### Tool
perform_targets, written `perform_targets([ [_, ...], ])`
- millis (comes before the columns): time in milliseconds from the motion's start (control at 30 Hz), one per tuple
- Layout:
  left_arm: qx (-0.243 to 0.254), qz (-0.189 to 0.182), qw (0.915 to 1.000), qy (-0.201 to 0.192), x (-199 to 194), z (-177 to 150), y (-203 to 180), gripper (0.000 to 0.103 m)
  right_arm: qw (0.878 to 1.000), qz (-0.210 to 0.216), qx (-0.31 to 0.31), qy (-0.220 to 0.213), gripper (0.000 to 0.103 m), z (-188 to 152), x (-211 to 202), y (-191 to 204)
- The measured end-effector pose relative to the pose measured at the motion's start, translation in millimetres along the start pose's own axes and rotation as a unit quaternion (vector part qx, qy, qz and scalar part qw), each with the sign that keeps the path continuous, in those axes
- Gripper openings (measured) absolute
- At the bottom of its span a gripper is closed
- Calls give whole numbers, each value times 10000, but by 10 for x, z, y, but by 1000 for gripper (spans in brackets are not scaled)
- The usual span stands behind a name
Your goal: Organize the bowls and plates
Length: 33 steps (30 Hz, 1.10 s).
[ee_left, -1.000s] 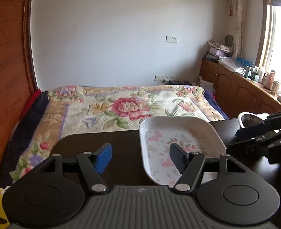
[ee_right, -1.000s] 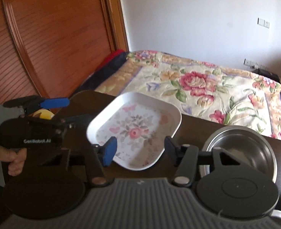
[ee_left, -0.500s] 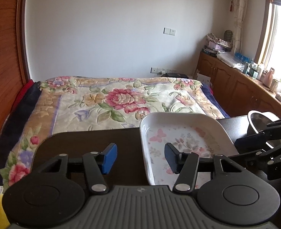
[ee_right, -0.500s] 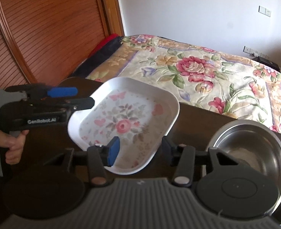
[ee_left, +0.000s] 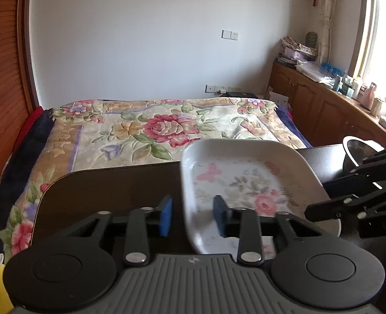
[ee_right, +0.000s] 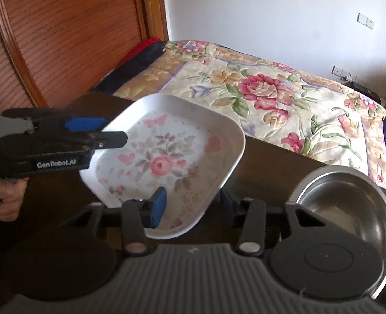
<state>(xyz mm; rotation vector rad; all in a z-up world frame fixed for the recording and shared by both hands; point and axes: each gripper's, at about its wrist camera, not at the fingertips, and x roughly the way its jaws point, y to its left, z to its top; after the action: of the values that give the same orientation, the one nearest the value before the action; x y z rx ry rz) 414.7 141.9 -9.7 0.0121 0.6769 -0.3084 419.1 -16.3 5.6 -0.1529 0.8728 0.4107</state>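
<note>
Loosely straddled floral plate [ee_left: 245, 172] rim with left gripper [ee_left: 193, 216], pads narrow, not pinching; straddled near edge with right gripper [ee_right: 193, 205], wider. Steel bowl [ee_right: 350, 198] right, on dark table [ee_left: 109, 183].

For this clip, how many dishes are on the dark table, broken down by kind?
Floral square plates: 1
Steel bowls: 1
Total: 2
</note>
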Motion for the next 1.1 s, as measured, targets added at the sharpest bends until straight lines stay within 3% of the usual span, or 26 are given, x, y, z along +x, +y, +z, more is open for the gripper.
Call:
perform_targets([
  [100, 4, 40, 10000, 16, -8, 2, 2, 55, 9999, 3, -110, 59, 29, 11, 9, 23],
  [400, -206, 49, 9998, 29, -93, -64, 58, 49, 9996, 16, -265, 118, 20, 8, 16, 41],
  [633, -473, -14, 9989, -45, -346, -160, 28, 49, 9999, 90, -133, -22, 18, -9, -37, 42],
  [1100, -465, 63, 9979, -447, -964, -311, -146, 49, 9974, 378, 179, -581, 14, -138, -401, 85],
])
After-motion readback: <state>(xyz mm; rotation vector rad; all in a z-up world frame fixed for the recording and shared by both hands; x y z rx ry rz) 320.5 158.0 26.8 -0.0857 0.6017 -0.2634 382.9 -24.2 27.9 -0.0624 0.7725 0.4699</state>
